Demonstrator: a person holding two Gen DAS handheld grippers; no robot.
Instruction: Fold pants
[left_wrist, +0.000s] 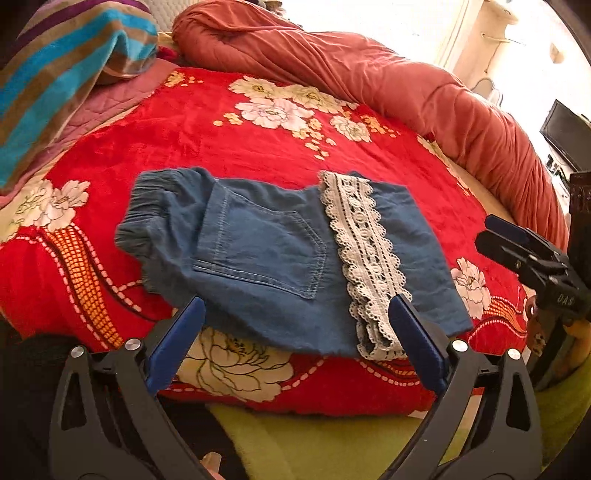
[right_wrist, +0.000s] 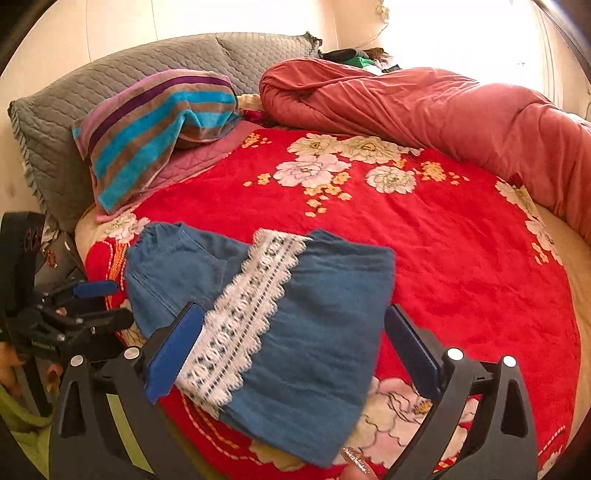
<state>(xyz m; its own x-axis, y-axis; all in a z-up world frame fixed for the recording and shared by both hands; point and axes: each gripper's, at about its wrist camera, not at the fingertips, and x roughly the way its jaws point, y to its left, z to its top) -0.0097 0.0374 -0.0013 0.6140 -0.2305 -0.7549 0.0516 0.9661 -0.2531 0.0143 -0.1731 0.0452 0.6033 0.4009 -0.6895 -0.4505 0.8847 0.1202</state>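
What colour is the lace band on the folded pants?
White, against blue denim pants; the lace shows sharpest in the left wrist view.

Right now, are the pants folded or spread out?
Folded. The pants lie as a compact stack on the red blanket, lace trim doubled over the top layer, no legs extending. Neither gripper holds them.

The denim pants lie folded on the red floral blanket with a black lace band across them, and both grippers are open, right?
Not quite: the lace band on the denim pants is white, not black, as the left wrist view shows. They do lie folded on the red floral blanket, with the left gripper and right gripper open.
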